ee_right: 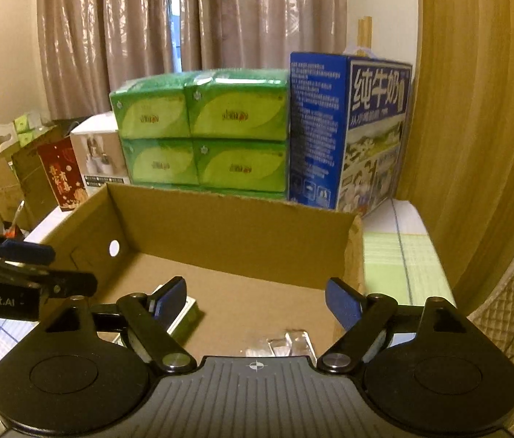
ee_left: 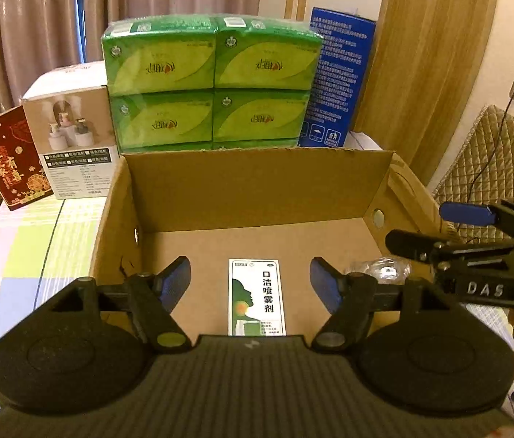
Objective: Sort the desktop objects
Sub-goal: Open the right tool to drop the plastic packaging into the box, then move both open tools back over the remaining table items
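A white-and-green spray box is seen lying flat on the floor of an open cardboard box, near the front wall. Beside it, toward the box's right wall, a clear plastic packet is laid on the same floor; it is apart from the spray box. Nothing else is seen in the cardboard box.

The left gripper is held above the spray box with its jaws released and spread to either side of it, no pad touching it. The right gripper is held over the packet, likewise released, nothing being grasped.

Behind the cardboard box's far wall a shrink-wrapped stack of green tissue packs is stood, with a blue milk carton case just beside it on the right. To the left of the cardboard box a white product box and a dark red gift box are placed.

Everything is set on a table under a pastel checked cloth. Brown curtains are hung behind, and a wooden panel is seen to the right.
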Tool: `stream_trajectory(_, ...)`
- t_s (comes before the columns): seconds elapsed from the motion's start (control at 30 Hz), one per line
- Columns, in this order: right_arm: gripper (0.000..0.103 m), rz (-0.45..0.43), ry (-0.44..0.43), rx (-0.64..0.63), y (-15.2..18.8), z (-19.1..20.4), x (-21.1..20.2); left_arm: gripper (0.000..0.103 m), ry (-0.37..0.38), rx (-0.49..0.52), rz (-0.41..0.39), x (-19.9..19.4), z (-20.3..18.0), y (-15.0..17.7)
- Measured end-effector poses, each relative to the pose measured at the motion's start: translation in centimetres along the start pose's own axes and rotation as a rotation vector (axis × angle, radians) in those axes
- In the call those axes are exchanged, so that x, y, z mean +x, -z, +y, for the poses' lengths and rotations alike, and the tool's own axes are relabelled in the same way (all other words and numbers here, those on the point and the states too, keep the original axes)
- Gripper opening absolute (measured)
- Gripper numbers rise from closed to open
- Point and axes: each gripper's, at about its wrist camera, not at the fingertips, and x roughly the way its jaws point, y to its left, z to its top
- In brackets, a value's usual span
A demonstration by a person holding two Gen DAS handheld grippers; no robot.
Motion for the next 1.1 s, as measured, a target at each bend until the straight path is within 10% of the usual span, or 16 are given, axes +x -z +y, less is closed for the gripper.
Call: stream_trajectory(1.1, 0.101, -0.054, -0.026, -0.043, 6.4, 3.4, -20.6, 0.091, -0.070, -0.113, -0.021, -20.0, -1.3, 13.0)
